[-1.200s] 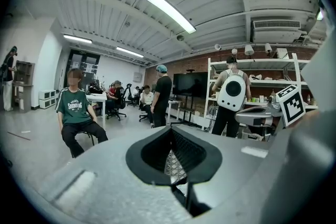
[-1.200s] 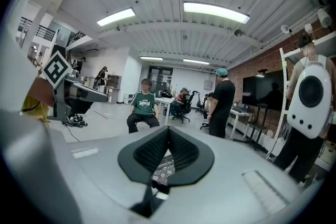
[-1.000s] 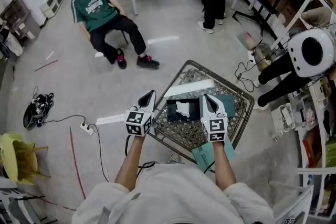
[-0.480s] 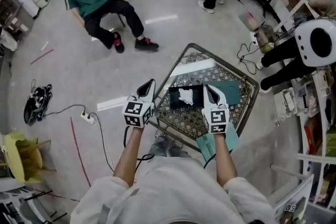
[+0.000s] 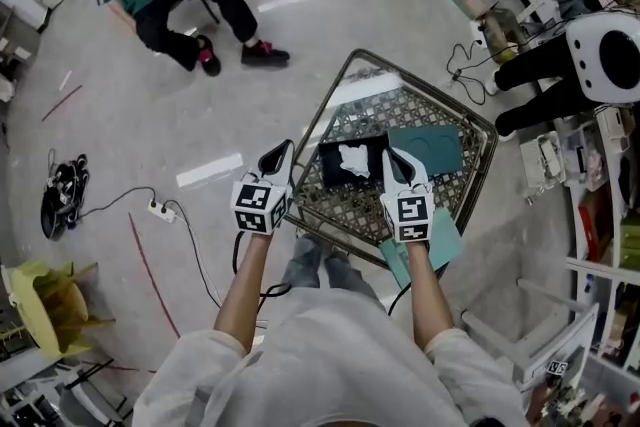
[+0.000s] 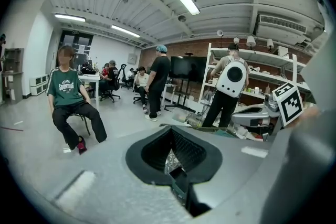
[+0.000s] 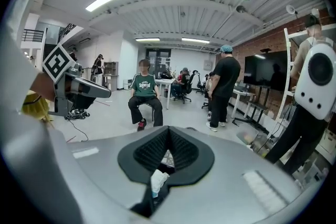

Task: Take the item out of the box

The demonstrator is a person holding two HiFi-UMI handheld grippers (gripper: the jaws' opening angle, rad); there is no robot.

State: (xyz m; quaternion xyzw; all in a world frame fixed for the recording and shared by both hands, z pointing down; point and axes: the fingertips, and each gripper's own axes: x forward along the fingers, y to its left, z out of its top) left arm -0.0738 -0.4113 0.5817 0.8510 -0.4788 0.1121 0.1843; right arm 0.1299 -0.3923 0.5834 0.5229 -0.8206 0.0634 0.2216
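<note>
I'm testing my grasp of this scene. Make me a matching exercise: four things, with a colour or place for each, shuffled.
1 black box
2 crumpled item
3 left gripper
4 chair

A yellow, on the floor
B white, inside the box
C on the wire table
D just off the table's left edge

Pairs: 1-C, 2-B, 3-D, 4-A

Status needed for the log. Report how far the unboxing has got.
Done: the black box sits open on the mesh table, with a teal cover lying beside it. In hand: nothing. The left gripper and right gripper hover either side of the box, fingers closed and empty. Left: the white item is still inside, so it must yet be grasped and lifted out.
</note>
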